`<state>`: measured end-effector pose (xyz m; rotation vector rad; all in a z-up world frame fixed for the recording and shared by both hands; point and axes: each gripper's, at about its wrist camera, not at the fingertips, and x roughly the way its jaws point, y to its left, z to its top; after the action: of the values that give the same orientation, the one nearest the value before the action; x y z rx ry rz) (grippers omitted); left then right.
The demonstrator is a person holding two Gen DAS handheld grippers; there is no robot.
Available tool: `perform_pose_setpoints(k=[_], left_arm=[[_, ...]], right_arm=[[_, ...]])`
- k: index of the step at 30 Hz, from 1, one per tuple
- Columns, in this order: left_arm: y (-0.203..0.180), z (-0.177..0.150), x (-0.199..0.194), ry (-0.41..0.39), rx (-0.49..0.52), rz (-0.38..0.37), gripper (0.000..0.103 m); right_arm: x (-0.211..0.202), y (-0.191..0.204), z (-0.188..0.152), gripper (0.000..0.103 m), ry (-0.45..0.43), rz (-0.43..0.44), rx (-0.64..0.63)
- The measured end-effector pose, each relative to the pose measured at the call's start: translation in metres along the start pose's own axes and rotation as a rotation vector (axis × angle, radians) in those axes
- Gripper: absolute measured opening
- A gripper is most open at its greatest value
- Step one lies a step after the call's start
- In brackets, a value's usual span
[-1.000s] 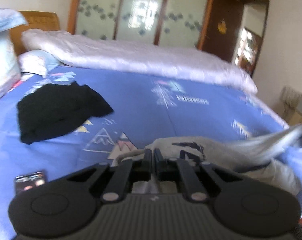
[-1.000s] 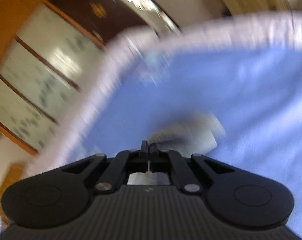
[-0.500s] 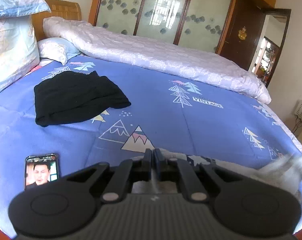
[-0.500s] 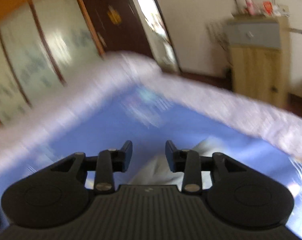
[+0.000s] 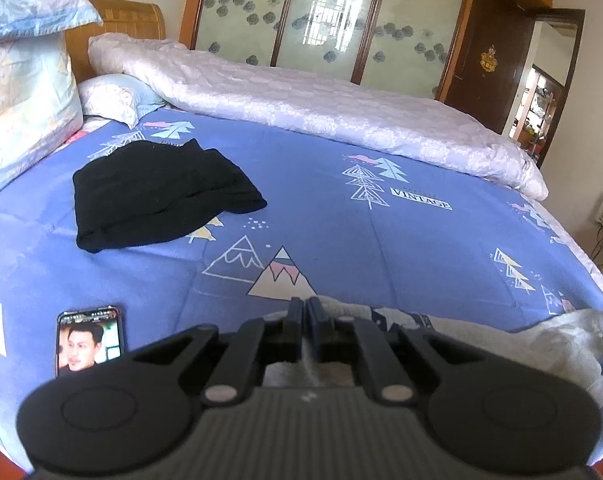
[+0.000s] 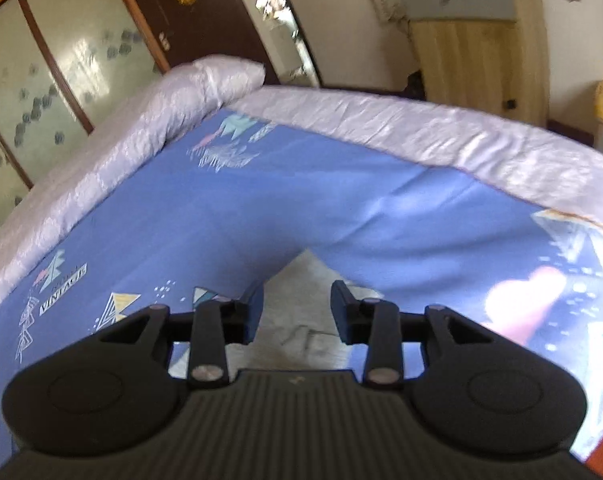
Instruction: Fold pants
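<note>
The grey pants [image 5: 481, 336] lie along the near edge of the bed [image 5: 341, 220], on its blue patterned sheet, stretching from the left claw [image 5: 304, 320] off toward the right side of that view. The left claw is pressed together and appears to pinch a fold of the grey fabric at one end, low against the sheet. In the right wrist view the right claw [image 6: 297, 308] is spread, its jaws apart with the pale cloth of the pants [image 6: 297, 280] lying flat between and beneath them; the pads do not press on it.

The step in hand looks like laying the garment out flat: one end anchored by the left claw, the other end just let down onto the sheet. The next move probably calls for the right claw to pick a fresh hold on a leg or hem and carry it over toward the anchored end, keeping the cloth smooth. A folded black garment [image 5: 157, 196] and a phone [image 5: 89, 340] rest well clear
</note>
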<state>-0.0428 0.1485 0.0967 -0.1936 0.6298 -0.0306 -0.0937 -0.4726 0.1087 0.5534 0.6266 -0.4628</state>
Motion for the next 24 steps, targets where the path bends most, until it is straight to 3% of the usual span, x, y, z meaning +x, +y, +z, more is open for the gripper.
perform_pose_setpoints(k=[2,7,8,9,11,14,18,24], left_arm=[[-0.002,0.001,0.000,0.001,0.005,0.005,0.004],[-0.002,0.005,0.003,0.002,0.009,0.012,0.004],[-0.002,0.006,0.004,0.000,0.012,0.014,0.004],[-0.002,0.007,0.006,-0.003,0.014,0.016,0.004],[-0.001,0.010,0.010,-0.006,0.016,0.018,0.004],[0.003,0.020,0.020,-0.012,0.003,0.006,0.004],[0.009,0.039,0.044,-0.018,-0.056,-0.020,0.004],[-0.004,0.067,0.109,-0.057,-0.055,0.022,0.005]], right_arm=[[0.023,0.014,-0.001,0.048,0.065,0.012,0.007],[0.084,0.032,-0.005,0.050,0.220,-0.039,0.081],[0.093,0.032,-0.008,0.033,0.222,-0.068,0.092],[0.095,0.033,-0.009,0.018,0.190,-0.114,0.082],[0.095,0.032,-0.007,0.006,0.173,-0.113,0.098],[0.076,0.030,0.006,0.005,0.094,-0.018,0.177],[0.052,0.046,0.047,0.005,-0.035,0.073,0.208],[0.091,0.108,0.101,0.010,-0.161,0.077,0.128]])
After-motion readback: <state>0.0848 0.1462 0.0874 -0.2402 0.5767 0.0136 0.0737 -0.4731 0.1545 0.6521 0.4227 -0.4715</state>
